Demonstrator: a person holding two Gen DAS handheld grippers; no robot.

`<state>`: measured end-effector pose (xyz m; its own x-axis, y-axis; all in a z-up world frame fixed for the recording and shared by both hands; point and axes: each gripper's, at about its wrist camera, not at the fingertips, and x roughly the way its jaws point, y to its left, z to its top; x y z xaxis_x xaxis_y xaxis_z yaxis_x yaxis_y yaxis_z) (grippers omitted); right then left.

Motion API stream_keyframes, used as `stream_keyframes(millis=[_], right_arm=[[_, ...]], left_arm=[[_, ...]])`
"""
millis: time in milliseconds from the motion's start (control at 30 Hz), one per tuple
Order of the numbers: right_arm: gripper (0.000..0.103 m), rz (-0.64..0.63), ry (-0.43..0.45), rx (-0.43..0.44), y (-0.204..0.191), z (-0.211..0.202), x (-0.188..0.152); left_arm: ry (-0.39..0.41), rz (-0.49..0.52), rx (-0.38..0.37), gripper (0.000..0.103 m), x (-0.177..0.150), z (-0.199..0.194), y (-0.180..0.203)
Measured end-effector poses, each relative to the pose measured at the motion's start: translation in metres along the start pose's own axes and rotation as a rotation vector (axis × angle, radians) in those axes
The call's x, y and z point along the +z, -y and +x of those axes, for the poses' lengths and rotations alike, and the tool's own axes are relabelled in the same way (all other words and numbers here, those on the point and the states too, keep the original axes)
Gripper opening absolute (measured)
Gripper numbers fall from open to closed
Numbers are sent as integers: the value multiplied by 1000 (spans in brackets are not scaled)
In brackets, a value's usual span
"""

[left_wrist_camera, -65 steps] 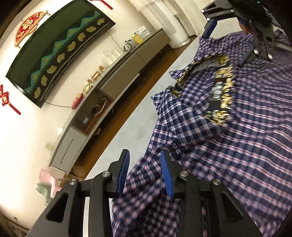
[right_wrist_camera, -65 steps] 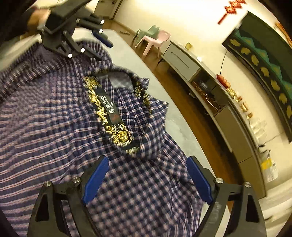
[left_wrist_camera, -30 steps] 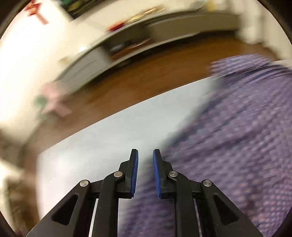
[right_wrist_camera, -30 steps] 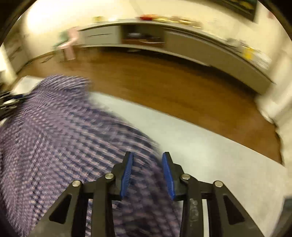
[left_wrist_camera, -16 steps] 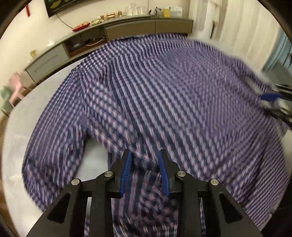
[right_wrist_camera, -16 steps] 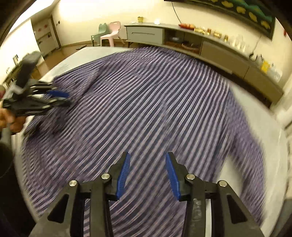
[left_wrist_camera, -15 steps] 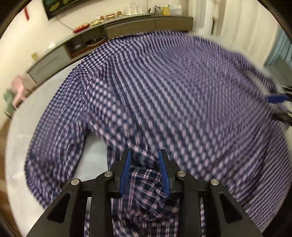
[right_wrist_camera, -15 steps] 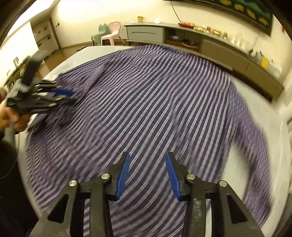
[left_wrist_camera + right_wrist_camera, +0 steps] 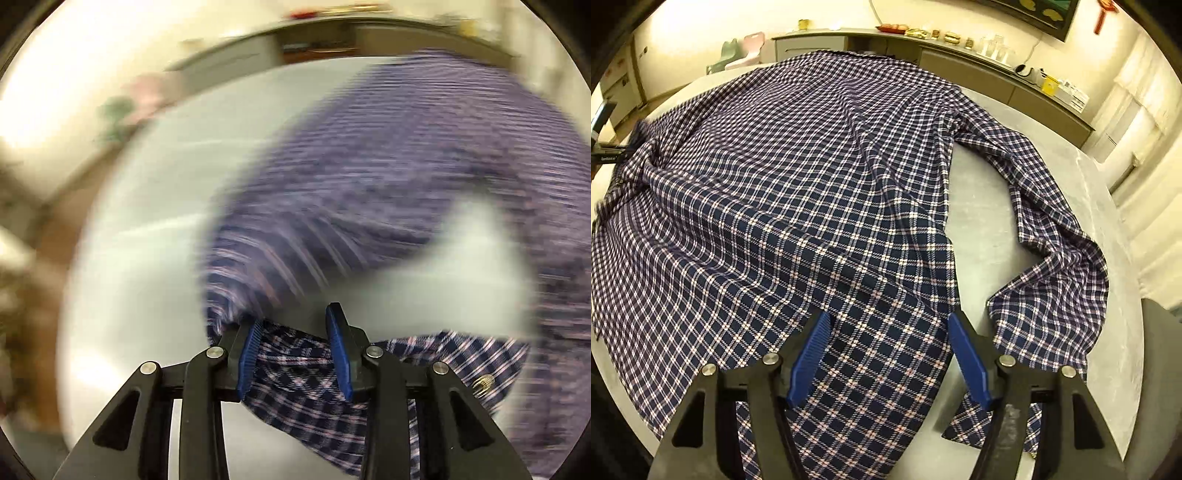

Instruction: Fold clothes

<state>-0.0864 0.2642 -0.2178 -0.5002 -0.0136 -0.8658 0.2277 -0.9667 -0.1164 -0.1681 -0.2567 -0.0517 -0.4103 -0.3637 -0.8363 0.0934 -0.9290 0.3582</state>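
A navy, white and pink plaid shirt (image 9: 798, 177) lies spread back-up over a grey table (image 9: 1015, 206), one sleeve (image 9: 1045, 236) bent along the right side. My right gripper (image 9: 890, 358) is open just above the shirt's lower right hem, holding nothing. In the blurred left wrist view my left gripper (image 9: 293, 350) has its jaws apart, with plaid cloth (image 9: 295, 373) lying between and under the fingers; whether it grips is unclear. The other sleeve (image 9: 295, 236) runs away from it. The left gripper also shows at the far left of the right wrist view (image 9: 605, 151).
A long grey sideboard (image 9: 960, 62) with small items stands along the far wall beyond the table. Pink and green small chairs (image 9: 742, 50) sit at the back left. The table's edge (image 9: 1115, 221) curves close on the right.
The shirt has been flipped over and laid flat, back side up. My right gripper has opened wider over the hem. My left gripper has swung toward the left sleeve and opened somewhat.
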Motion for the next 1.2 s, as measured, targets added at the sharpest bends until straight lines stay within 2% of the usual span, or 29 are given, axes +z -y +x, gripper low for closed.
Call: stream_keyframes(millis=[33, 67, 133, 167, 200, 233, 267, 367, 400, 467, 533, 567, 600, 633, 700, 767, 833, 900, 1033, 1100, 1200], right_arm=[[68, 13, 3, 0, 0, 7, 3], [68, 25, 5, 0, 1, 13, 5], [68, 48, 41, 3, 0, 16, 9], [68, 55, 76, 25, -3, 15, 10], [68, 56, 105, 50, -6, 14, 10], [68, 52, 137, 89, -12, 14, 10], [69, 50, 145, 127, -17, 15, 12], [69, 48, 140, 249, -31, 21, 18], [69, 39, 136, 295, -40, 24, 18], [69, -2, 135, 382, -67, 28, 14], [69, -77, 135, 428, -87, 28, 7], [69, -130, 130, 440, -95, 25, 2], [69, -192, 127, 428, -109, 30, -1], [69, -234, 125, 408, -118, 22, -5], [69, -305, 90, 340, -134, 34, -10], [69, -332, 69, 269, -135, 40, -11], [69, -338, 73, 213, -132, 43, -5], [69, -368, 106, 139, -138, 44, 5], [70, -424, 242, 314, -195, 19, 34], [70, -474, 266, 432, -241, 1, 37], [70, -565, 273, 508, -309, 2, 27]], left_arm=[[-21, -24, 122, 29, -1, 7, -14], [-37, -49, 187, 26, -2, 9, -25], [1, -96, 22, 26, -7, -18, -27], [52, -80, -118, 28, -11, -41, -12], [109, -20, -300, 34, -21, -71, 16], [129, 29, -406, 43, -29, -88, 37], [141, 96, -495, 46, -42, -105, 60], [146, 308, -497, 46, -72, -126, 129], [156, 359, -433, 46, -80, -126, 143], [166, 420, -382, 46, -88, -122, 155], [177, 413, -348, 45, -90, -118, 154], [164, 383, -339, 36, -88, -116, 148], [120, 315, -361, 6, -85, -108, 138], [84, 224, -406, 6, -85, -104, 123], [36, 55, -478, 5, -88, -100, 94], [0, -112, -547, 5, -99, -96, 66], [-52, -286, -660, 5, -118, -84, 43], [-56, -345, -691, 7, -136, -85, 41], [-17, -350, -688, 8, -139, -97, 35], [-16, -353, -670, 8, -140, -93, 34], [-28, -402, -669, 7, -160, -98, 23]])
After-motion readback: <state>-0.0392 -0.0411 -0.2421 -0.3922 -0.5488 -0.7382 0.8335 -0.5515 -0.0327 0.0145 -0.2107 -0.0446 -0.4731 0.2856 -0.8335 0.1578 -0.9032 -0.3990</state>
